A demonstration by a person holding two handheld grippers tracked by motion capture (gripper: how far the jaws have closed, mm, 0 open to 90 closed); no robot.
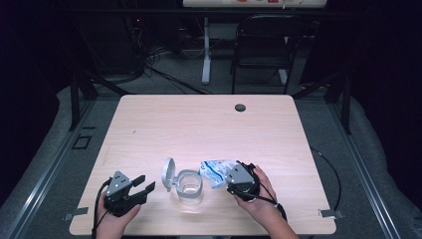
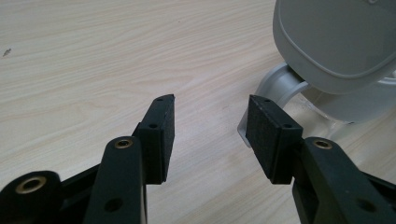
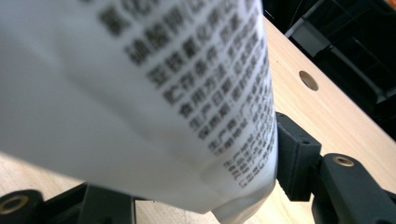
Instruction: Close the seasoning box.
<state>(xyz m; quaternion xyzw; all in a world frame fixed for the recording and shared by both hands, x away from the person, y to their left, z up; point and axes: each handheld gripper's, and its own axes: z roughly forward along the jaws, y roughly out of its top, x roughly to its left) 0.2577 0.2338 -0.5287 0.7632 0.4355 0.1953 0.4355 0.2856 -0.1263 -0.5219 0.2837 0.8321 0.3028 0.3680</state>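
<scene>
the table (image 1: 209, 124) under my grippers is the biggest thing here, pale wood grain, with a small dark round hole (image 1: 240, 107) in its top well ahead of my right gripper. past its far edge, well away from both my hands, stand a dark folding chair (image 1: 261, 45) and a white desk leg (image 1: 205, 50) on the grey floor.

between my two grippers sits the clear container (image 1: 189, 187), standing upright on the table, its grey hinged lid (image 1: 168, 174) flipped open and leaning toward my left gripper. in the left gripper view that lid (image 2: 336, 42) looms up and to the right of my jaws, near but not touching them.

my right gripper (image 1: 230, 175) is clamped on the white and blue bag (image 1: 216, 172), holding it just off the container's right side, the bag's free end pointing at the container. in the right gripper view the bag (image 3: 140, 93) stands between my jaws, printed with dark characters, its lower edge pinched against the right pad.

my left gripper (image 1: 142, 185) rests low to the left of the container, jaws spread with bare table between the pads (image 2: 161, 135).
</scene>
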